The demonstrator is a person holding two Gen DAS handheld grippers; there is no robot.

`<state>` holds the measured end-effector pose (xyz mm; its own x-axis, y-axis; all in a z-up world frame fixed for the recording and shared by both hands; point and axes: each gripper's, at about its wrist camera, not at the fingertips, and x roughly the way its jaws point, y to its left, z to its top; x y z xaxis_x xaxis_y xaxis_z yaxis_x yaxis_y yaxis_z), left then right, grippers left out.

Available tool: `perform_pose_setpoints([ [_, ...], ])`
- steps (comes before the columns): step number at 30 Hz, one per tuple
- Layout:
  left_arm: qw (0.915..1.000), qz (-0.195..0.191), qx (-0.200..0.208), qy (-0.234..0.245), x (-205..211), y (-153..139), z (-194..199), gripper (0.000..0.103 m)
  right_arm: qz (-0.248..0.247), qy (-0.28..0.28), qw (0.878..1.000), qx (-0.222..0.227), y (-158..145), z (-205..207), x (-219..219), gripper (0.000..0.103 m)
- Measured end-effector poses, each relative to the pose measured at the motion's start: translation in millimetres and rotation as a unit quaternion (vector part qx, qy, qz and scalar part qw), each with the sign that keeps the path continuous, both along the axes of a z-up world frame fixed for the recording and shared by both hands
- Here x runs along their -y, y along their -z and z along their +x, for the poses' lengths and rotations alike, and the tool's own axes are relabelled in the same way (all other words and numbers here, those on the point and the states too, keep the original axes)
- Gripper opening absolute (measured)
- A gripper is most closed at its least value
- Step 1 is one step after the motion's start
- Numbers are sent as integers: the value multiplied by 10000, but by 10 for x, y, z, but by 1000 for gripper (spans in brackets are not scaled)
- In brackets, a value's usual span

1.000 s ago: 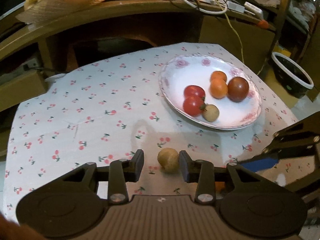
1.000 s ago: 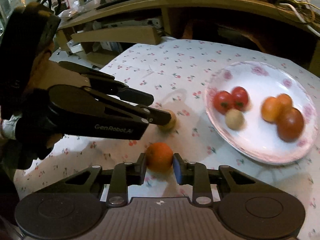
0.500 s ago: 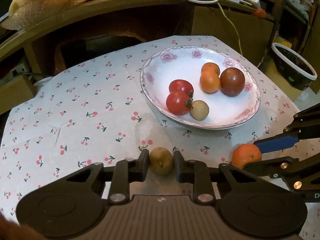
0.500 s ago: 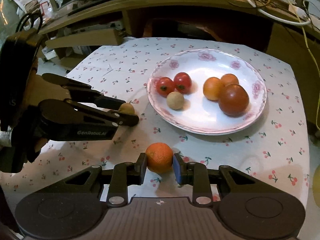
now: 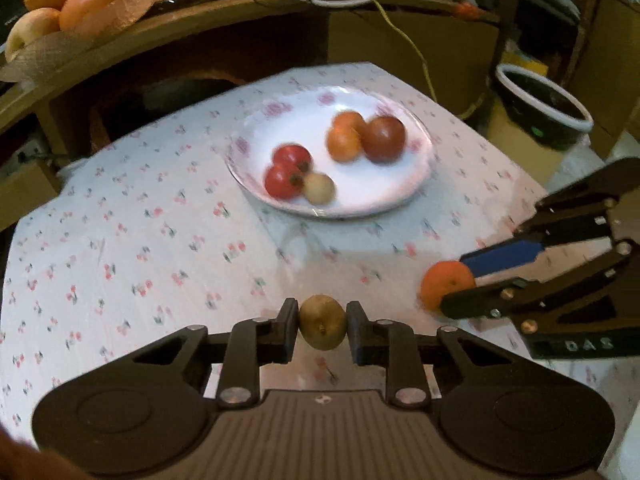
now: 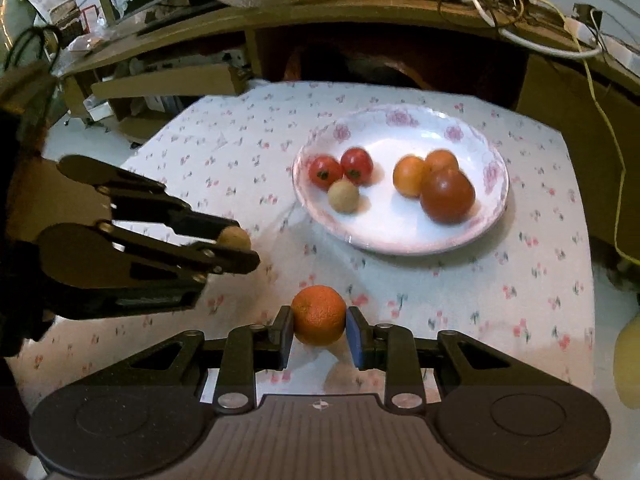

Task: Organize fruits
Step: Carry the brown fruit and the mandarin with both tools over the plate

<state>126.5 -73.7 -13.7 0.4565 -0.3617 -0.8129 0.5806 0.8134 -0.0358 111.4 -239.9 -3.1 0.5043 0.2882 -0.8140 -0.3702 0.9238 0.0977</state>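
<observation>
Your plate holds six fruits. Left gripper, apart earlier, now grasps one brown fruit; right gripper grasps one orange.

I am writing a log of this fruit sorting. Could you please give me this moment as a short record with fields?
left gripper: shut on a small brownish-yellow round fruit
right gripper: shut on a small orange citrus fruit
white plate with pink flower rim: holds six fruits, among them two red tomatoes and one dark red tomato
surface: cloth with cherry print
</observation>
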Motion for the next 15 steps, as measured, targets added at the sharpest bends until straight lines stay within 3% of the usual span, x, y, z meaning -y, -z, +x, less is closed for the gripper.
perform_pose_setpoints([
  [11, 9996, 111, -146, 208, 22, 154, -110, 33, -185, 19, 9997, -180, 114, -137, -48, 32],
  [15, 9994, 180, -74, 290, 28, 150, -118, 38, -242, 0, 9997, -97, 140, -125, -40, 40],
])
